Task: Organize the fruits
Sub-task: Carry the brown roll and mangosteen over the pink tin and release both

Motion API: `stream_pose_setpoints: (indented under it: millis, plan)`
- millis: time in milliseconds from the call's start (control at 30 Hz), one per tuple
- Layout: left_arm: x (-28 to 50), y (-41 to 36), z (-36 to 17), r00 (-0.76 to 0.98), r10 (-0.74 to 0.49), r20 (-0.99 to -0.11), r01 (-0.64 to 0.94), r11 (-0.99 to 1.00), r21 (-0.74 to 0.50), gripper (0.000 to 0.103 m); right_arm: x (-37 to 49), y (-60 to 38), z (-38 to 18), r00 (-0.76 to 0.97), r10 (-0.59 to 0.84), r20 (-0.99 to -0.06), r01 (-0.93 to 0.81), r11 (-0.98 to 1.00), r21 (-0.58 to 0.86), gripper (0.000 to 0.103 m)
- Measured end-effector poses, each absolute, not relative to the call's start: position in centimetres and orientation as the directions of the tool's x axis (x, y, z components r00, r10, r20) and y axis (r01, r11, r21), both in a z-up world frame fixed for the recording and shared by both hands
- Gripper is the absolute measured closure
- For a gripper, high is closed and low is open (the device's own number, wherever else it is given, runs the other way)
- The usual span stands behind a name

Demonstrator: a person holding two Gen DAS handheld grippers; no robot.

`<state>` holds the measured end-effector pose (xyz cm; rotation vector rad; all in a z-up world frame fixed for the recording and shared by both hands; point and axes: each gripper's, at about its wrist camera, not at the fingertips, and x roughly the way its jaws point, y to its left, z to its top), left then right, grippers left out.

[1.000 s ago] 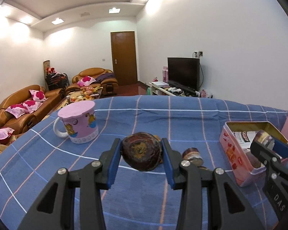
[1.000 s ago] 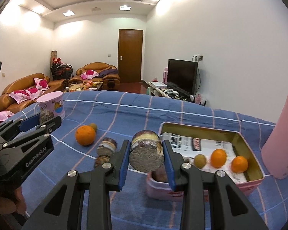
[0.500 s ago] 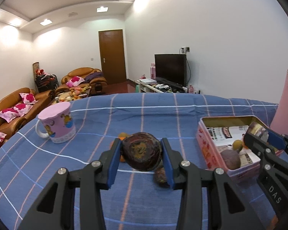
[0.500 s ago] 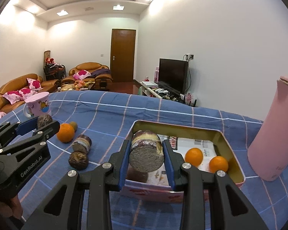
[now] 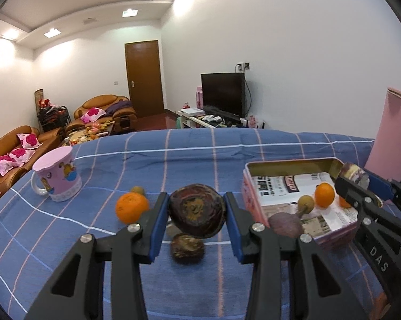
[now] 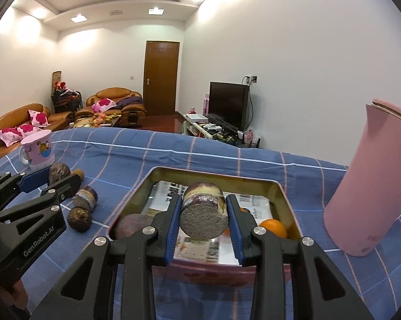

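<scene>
While the right gripper (image 6: 203, 220) jaws pinch a cut fruit chunk (image 6: 203, 217) above the pink tin (image 6: 285, 200), lower before releasing; the left gripper (image 5: 197, 217) jaws clamp a dark passion fruit (image 5: 197, 217) over the desk (image 5: 147, 165).

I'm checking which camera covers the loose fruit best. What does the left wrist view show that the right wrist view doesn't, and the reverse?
Only the left wrist view shows the loose orange mandarin on the blue checked tablecloth and a small tan fruit inside the pink metal tin.

Only the right wrist view shows the halved purple fruit lying on the cloth.

Both show the tin, the pink cartoon mug, the left gripper clamping a dark round fruit, and the right gripper clamping a cut purple fruit.
</scene>
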<state>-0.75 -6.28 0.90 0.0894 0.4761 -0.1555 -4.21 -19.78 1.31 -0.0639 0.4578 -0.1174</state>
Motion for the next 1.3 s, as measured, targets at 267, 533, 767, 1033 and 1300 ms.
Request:
stream_pose_setpoints:
  millis: [267, 533, 767, 1033, 1300]
  plan:
    - [-0.8, -8.3, 1.0, 0.876, -0.158, -0.456, 0.197, 0.98, 0.038, 0.06, -4.1, -22.4, 1.5, 0.883, -0.169, -0.438, 0.15, 0.986, -0.077, 0.067]
    - [-0.3, -11.3, 1.2, 0.863, -0.219, -0.455, 0.261, 0.965, 0.032, 0.06, -3.9, -25.3, 1.8, 0.874, -0.223, -0.432, 0.218, 0.974, -0.062, 0.067]
    - [0.8, -14.3, 1.1, 0.834, -0.277, -0.477, 0.317, 0.949, 0.003, 0.06, -3.2, -28.6, 2.1, 0.858, -0.275, -0.433, 0.295, 0.955, -0.022, 0.067]
    - [2.1, -17.6, 0.4, 0.786, -0.298, -0.542, 0.358, 0.934, 0.006, 0.06, -1.1, -29.6, 1.1, 0.84, -0.232, -0.491, 0.266, 0.964, 0.0, 0.067]
    - [3.1, -17.7, -0.1, 0.751, -0.283, -0.597, 0.349, 0.937, -0.006, 0.06, 1.0, -28.9, 0.3, 0.817, -0.138, -0.561, 0.167, 0.986, 0.001, 0.067]
